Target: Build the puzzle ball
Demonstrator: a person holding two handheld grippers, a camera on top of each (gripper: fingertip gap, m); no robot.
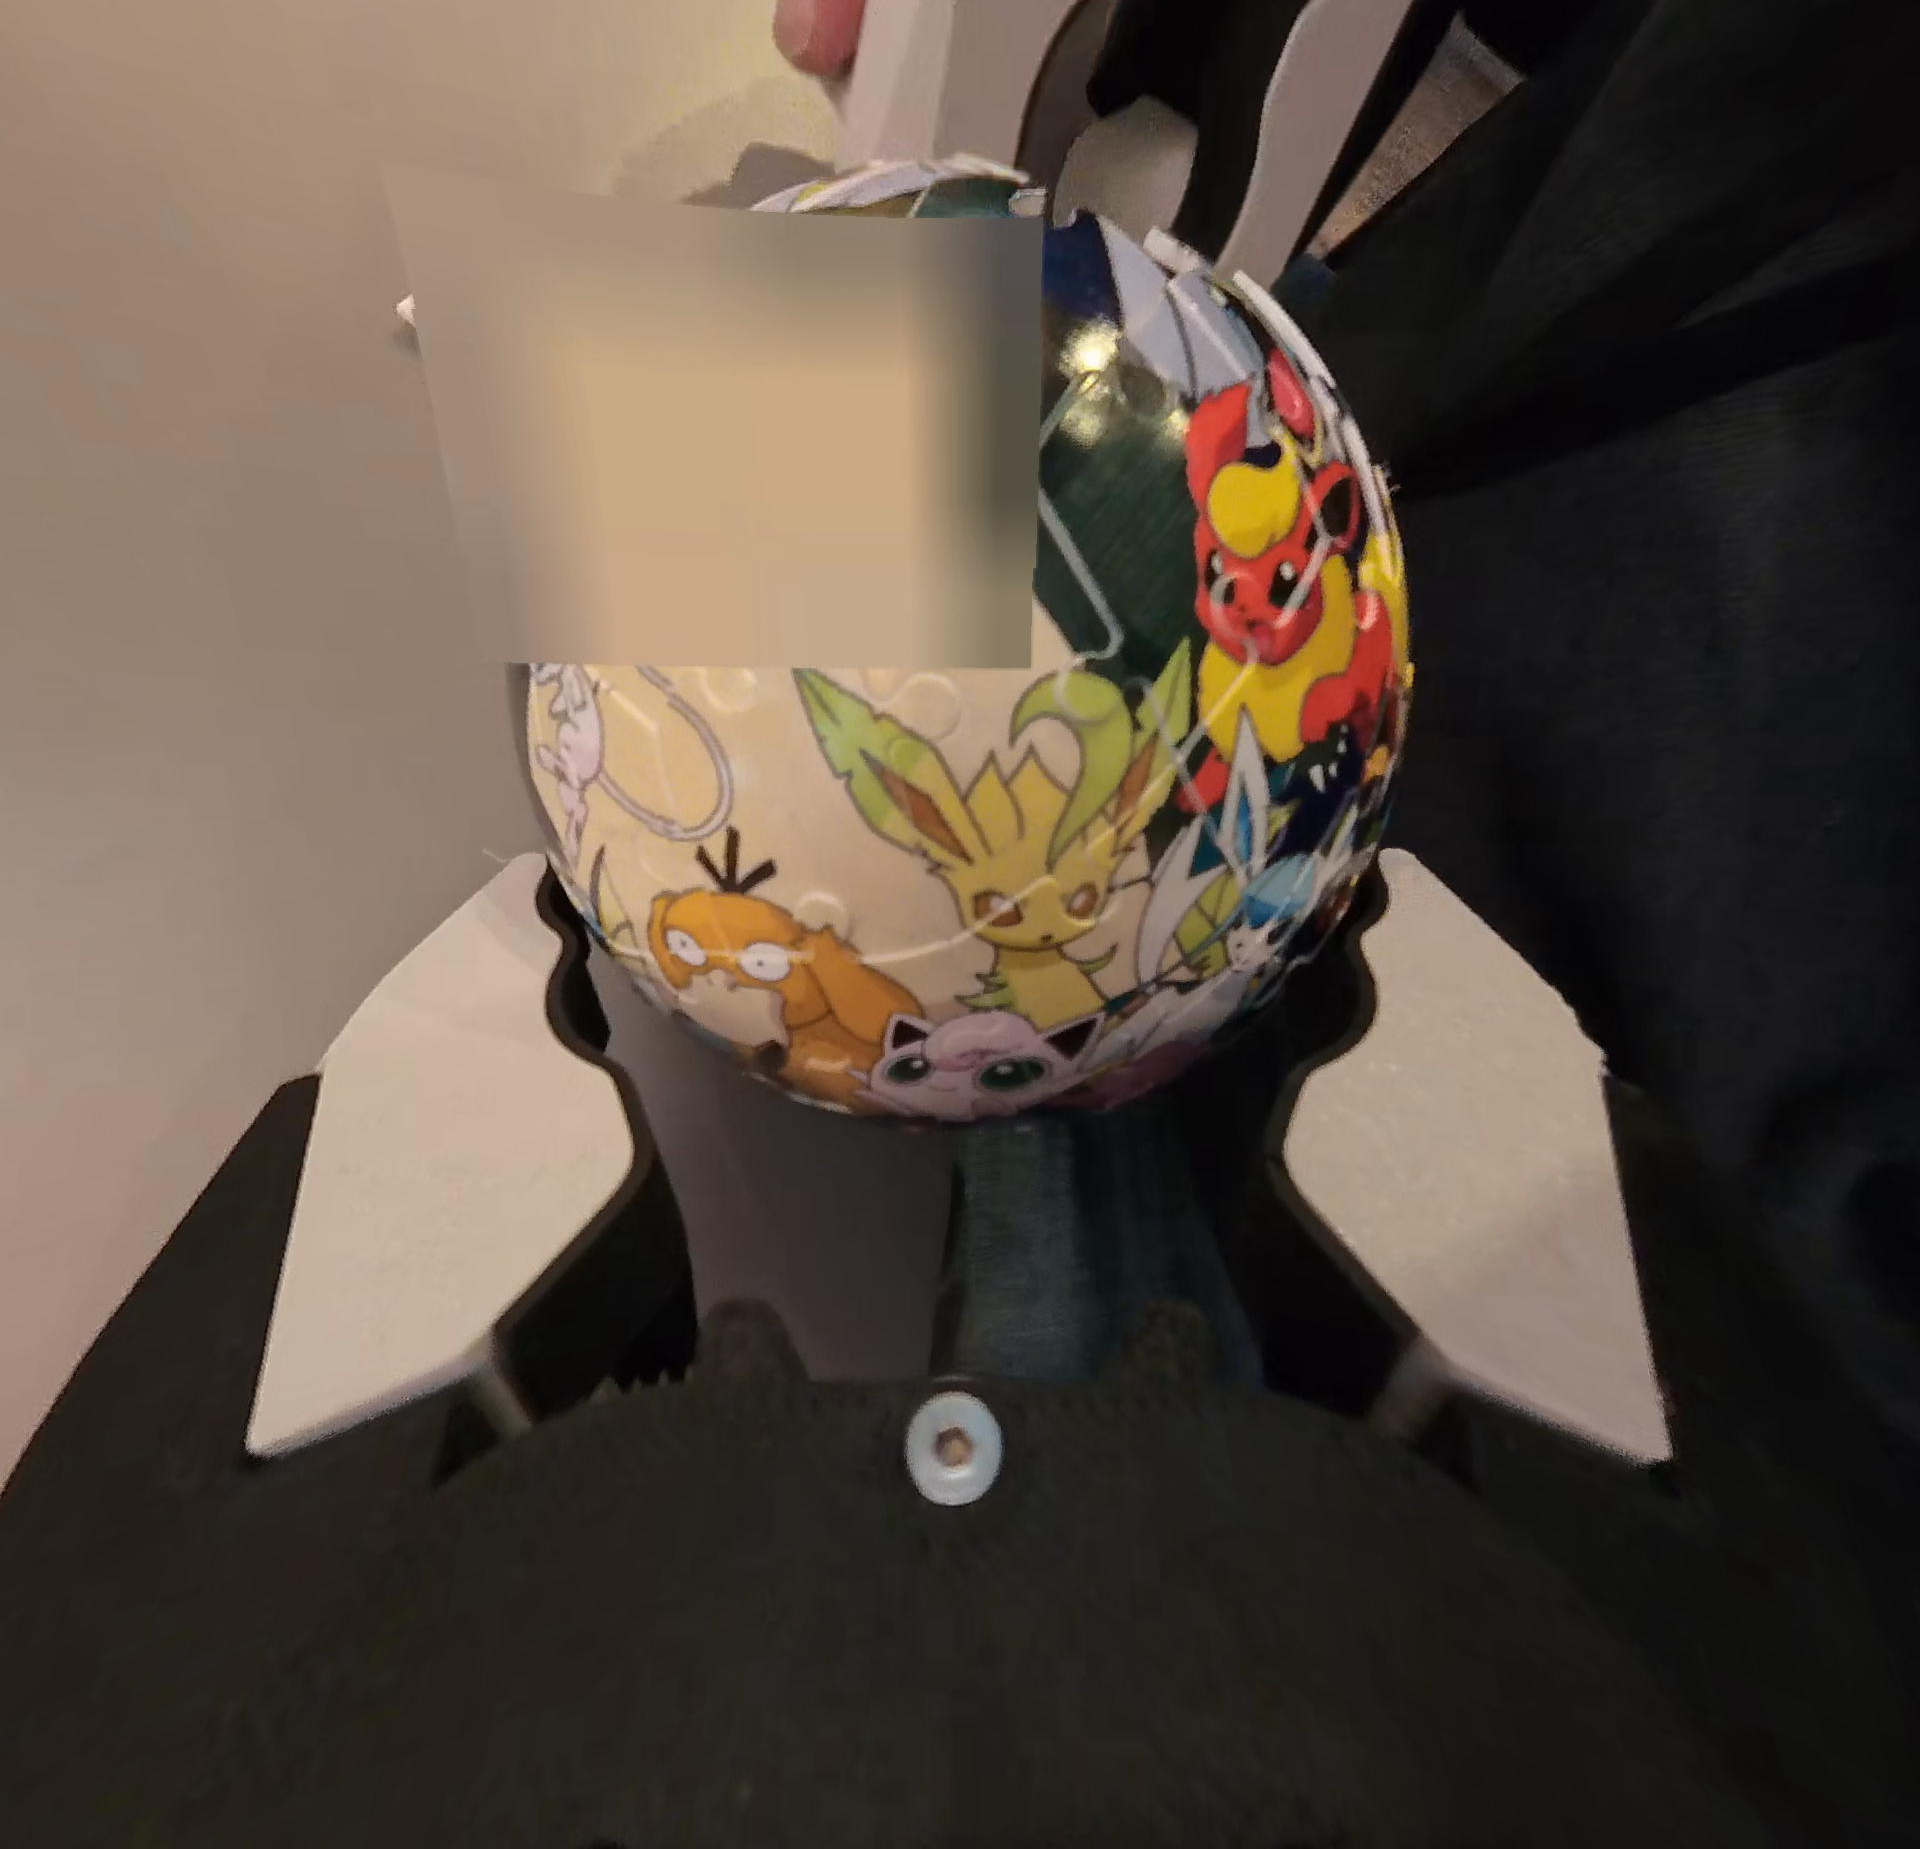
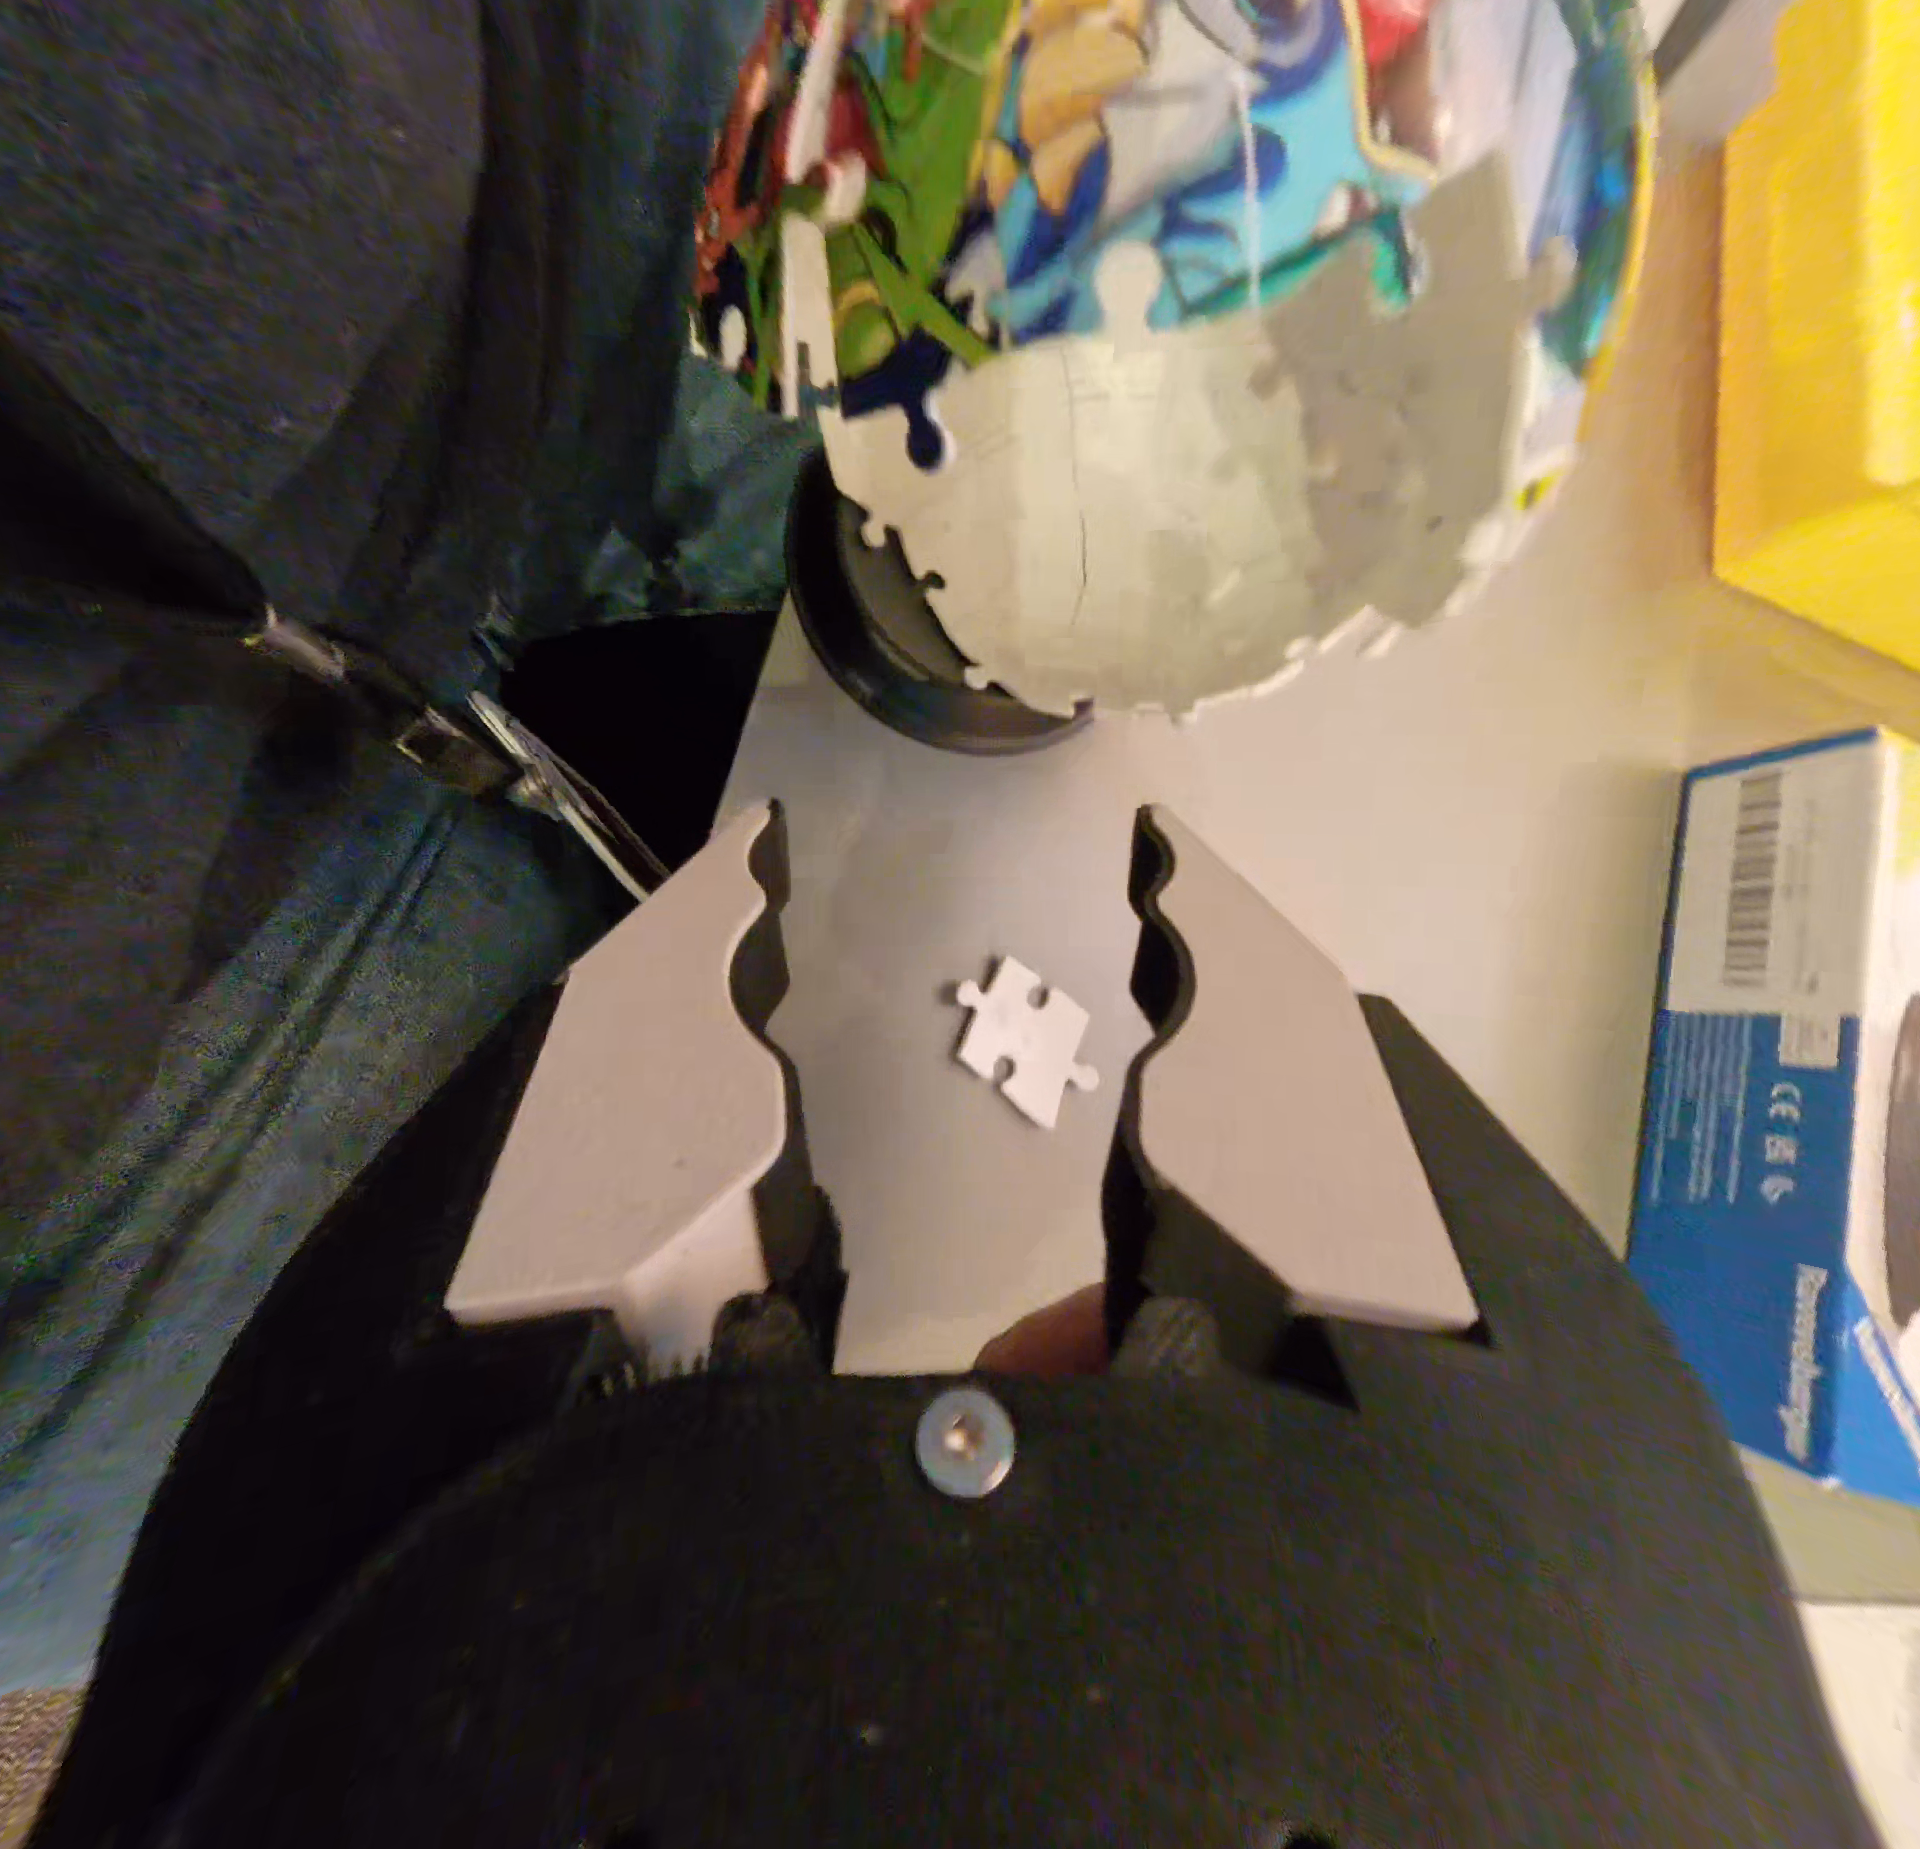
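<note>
Left tool clamped on the puzzle ball, one finger on each side of its lower half, ball held off the table. The ball is printed with cartoon creatures; a blurred patch covers its upper left. The right tool shows at the top of the left wrist view, behind the ball and close to its top edge. In the right wrist view the right tool has its fingers apart with nothing between them, over the white table. A loose puzzle piece lies on the table, plain white side up, seen between the two fingers and touching neither. The puzzle ball is above and ahead of it, unfinished: an open gap with jagged piece edges shows the pale inside of the shell. A black ring stand sits on the table just below the ball's edge. A blue box and a yellow box rest at the right. Dark clothing fills the left side.
</note>
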